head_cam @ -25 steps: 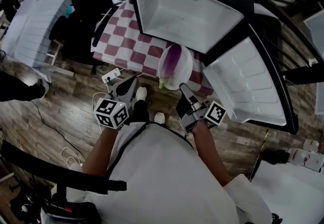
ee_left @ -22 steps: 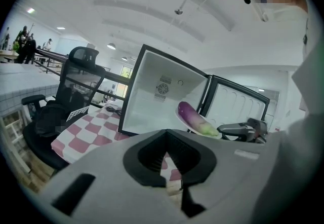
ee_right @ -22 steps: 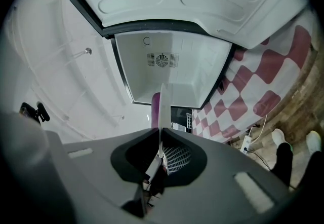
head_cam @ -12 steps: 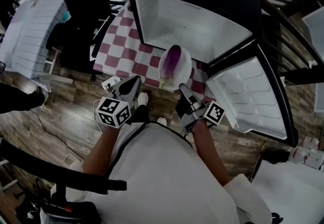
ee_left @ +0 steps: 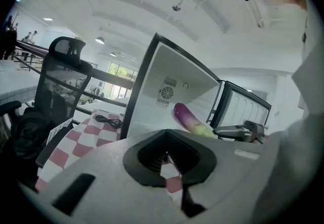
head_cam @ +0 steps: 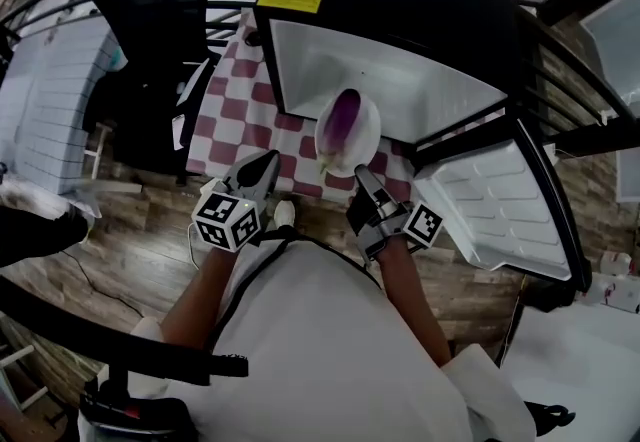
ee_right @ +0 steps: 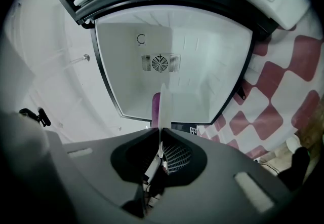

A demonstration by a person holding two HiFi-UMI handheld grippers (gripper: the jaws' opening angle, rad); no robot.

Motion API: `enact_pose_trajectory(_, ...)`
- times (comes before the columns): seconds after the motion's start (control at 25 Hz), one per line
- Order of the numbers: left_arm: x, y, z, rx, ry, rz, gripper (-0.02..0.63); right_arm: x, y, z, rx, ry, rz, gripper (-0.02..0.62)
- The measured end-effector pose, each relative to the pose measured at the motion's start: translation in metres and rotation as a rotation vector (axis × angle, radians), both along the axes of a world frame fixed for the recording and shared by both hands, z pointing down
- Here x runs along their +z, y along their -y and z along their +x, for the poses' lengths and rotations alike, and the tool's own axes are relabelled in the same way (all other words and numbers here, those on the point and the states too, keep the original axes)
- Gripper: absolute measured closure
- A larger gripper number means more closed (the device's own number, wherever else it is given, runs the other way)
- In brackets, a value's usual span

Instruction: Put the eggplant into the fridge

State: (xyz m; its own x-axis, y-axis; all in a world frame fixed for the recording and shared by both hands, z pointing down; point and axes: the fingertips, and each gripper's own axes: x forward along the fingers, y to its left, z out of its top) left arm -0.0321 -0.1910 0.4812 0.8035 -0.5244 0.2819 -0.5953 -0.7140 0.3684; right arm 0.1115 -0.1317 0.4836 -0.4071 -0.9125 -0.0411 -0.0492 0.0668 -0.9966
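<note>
We see the eggplant [head_cam: 343, 120] lying on a white plate [head_cam: 368, 137], its purple end toward the fridge [head_cam: 400, 80] and its pale green stalk end away from it. The plate hangs just in front of the fridge's open mouth, not yet inside. The white interior behind it shows a round vent on the back wall.

The right gripper [ee_right: 160, 142] has its jaws nearly together, clamped on the plate's rim on the side away from the fridge. In the right gripper view we see the plate edge-on as a thin white sliver rising from between the pads, with a strip of purple beside it.

The left gripper [ee_left: 166, 153] sits to the left of the plate, a little further from the fridge and apart from the plate. Its jaws meet at the tips and we see nothing held between them.

The fridge stands on a red-and-white checkered cloth [head_cam: 240, 110], which spreads to its left. The fridge door [head_cam: 500, 210] is swung wide open on its right. A black office chair [head_cam: 140, 10] stands left of the cloth.
</note>
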Motion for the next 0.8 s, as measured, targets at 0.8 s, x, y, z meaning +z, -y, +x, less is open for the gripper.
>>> enact_pose_trajectory(0.8,0.007,0.097,-0.023,0.098,-0.011,-0.011,0.604,0.010,0.071,-0.009,0.142,-0.017,-0.031,0.565)
